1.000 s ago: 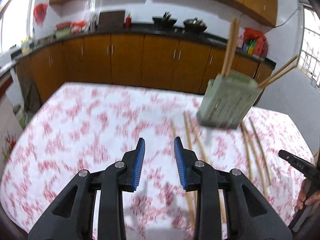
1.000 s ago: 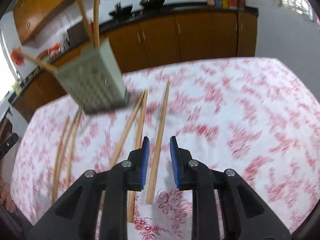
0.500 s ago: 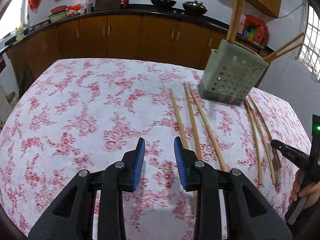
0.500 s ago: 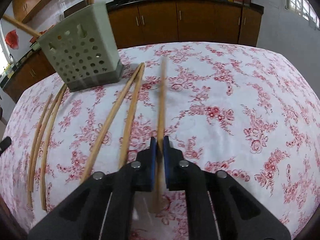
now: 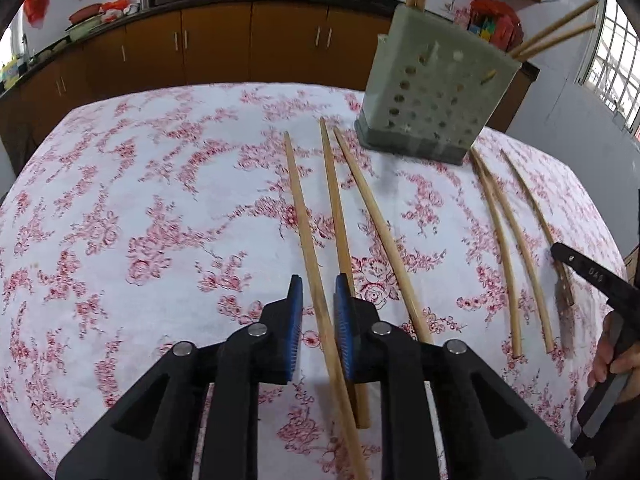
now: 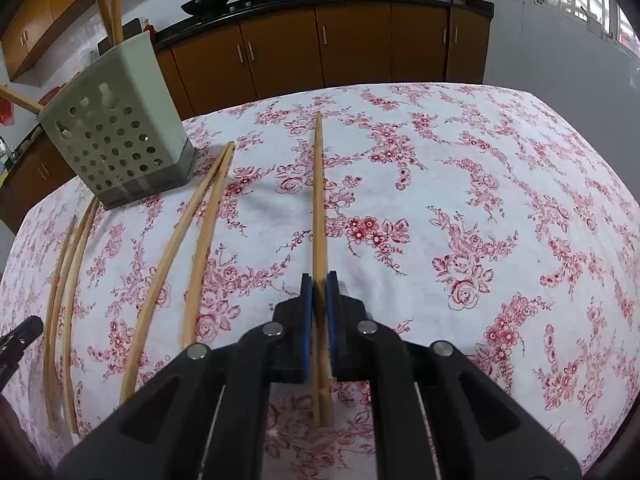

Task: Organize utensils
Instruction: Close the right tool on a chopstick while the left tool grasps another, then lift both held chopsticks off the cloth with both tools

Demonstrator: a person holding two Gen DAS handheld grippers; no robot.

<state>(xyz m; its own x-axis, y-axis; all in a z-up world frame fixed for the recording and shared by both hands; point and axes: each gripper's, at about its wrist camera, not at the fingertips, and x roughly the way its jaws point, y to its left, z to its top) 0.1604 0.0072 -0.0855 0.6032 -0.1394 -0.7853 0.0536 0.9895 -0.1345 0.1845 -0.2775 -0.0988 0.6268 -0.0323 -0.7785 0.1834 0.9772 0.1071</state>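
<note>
One chopstick [image 6: 319,208] on the floral tablecloth [image 6: 500,184] is clamped by the right gripper [image 6: 319,280]. Another chopstick [image 5: 308,240] lies between the left gripper's [image 5: 319,280] jaws, which have just been closing (pad contact cannot be told). A perforated holder [image 5: 436,100] stands beyond. The person's hand [image 5: 612,356] is seen in the left view only.

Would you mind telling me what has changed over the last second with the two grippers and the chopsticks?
The right gripper closed on a chopstick that a second ago lay loose between its open jaws. The left gripper came down over another chopstick, and its jaws have just been closing around it; a slight gap still shows. The green holder and the other chopsticks on the floral cloth lie as before.
</note>
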